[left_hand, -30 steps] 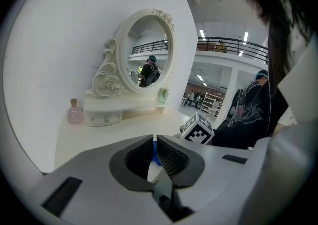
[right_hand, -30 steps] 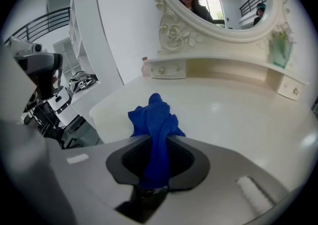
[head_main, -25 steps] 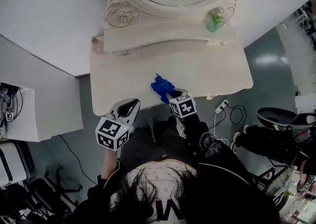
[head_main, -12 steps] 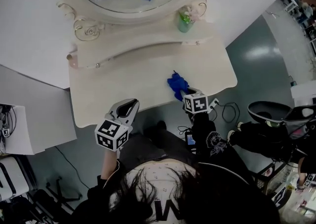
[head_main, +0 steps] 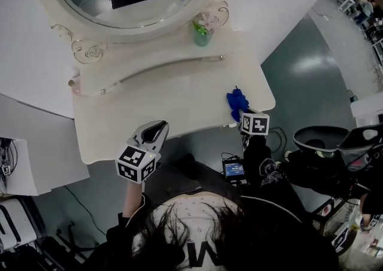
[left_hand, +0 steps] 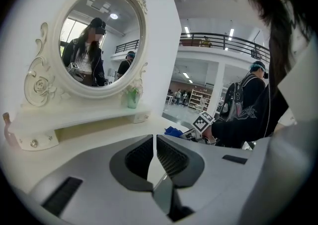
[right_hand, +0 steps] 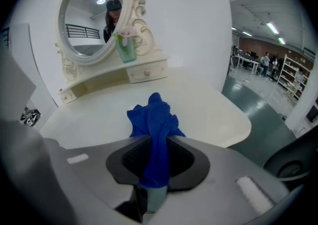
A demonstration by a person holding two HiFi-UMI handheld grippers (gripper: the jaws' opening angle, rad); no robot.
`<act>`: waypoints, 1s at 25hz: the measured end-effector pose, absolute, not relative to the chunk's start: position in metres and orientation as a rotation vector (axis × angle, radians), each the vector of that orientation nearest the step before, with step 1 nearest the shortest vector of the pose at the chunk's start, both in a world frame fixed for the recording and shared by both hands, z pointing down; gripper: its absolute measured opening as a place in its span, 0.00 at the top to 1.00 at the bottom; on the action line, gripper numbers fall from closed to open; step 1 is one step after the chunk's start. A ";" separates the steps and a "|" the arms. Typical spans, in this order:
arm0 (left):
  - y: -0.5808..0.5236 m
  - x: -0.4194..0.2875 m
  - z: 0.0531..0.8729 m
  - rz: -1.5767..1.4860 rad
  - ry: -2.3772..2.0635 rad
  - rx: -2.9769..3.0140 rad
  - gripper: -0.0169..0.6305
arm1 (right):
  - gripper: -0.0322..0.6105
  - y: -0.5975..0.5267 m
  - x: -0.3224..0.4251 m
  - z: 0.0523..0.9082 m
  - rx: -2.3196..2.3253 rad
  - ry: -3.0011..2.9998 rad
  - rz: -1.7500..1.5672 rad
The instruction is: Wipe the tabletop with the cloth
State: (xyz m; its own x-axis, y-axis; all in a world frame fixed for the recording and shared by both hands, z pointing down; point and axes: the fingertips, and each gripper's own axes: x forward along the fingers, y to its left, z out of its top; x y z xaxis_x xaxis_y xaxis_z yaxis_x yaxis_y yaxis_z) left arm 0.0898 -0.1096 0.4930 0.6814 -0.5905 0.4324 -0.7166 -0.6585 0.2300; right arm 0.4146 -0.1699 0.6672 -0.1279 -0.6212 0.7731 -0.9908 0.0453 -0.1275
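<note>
Two grippers share the work: the right gripper (right_hand: 158, 145) has its jaws clamped on the cloth (right_hand: 153, 114), bunched at the table's (head_main: 173, 99) right front corner for wiping, while the left gripper (left_hand: 153, 153), jaws closed and empty, hangs clear.

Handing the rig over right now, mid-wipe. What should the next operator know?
Right gripper: shut on the blue cloth, on the tabletop near its front right corner.
Left gripper: shut, empty, at the front edge.
Done: cloth swept from front centre to the right end.
Left: the rest of the tabletop; wiped areas don't show.
</note>
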 end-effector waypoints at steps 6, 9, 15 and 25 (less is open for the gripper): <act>-0.115 0.105 0.490 0.459 -1.030 2.526 0.97 | 0.81 -0.173 0.478 0.668 1.740 -1.726 0.944; -0.116 0.106 0.487 0.457 -1.044 2.526 0.97 | 0.81 -0.173 0.506 0.666 1.809 -1.684 0.956; -0.115 0.090 0.490 0.470 -1.089 2.497 0.97 | 0.81 -0.173 0.516 0.667 1.881 -1.640 0.993; -0.113 0.072 0.482 0.472 -1.080 2.507 0.97 | 0.81 -0.179 0.431 0.603 1.851 -1.870 0.930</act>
